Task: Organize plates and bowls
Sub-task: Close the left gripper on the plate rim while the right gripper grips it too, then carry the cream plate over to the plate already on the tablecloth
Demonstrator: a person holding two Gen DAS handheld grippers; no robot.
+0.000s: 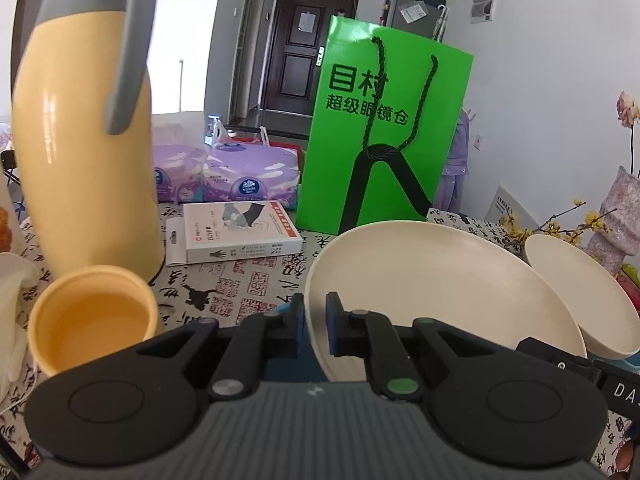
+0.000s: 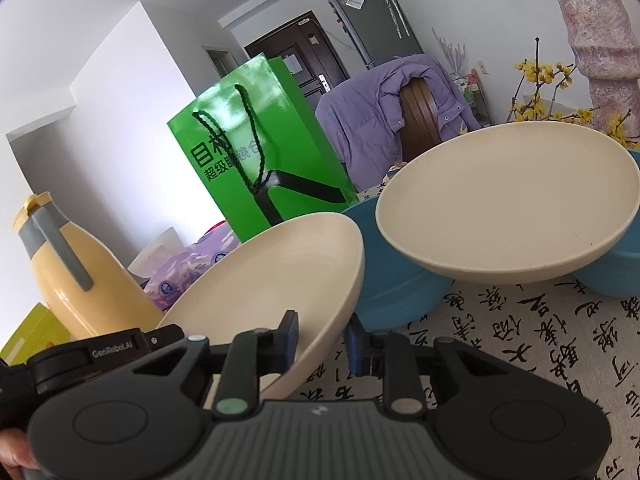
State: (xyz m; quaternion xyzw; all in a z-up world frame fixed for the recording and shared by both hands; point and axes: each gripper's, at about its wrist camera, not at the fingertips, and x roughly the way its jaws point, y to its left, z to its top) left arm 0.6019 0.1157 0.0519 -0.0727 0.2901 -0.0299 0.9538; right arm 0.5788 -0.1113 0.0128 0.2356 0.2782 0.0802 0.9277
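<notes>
Left gripper [image 1: 316,322]: clamped on near rim of tilted cream plate [image 1: 432,292].
Right gripper [image 2: 322,340]: clamped on same plate's opposite rim.
Beyond, right: second cream plate [image 2: 508,216] resting across blue bowls [image 2: 392,284].
Progress: early; held plate unstacked, bowls ungrouped.

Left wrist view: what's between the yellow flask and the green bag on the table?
A white glove box lies flat on the tablecloth between flask and bag, purple tissue packs behind it. Left wrist view shows it.
</notes>
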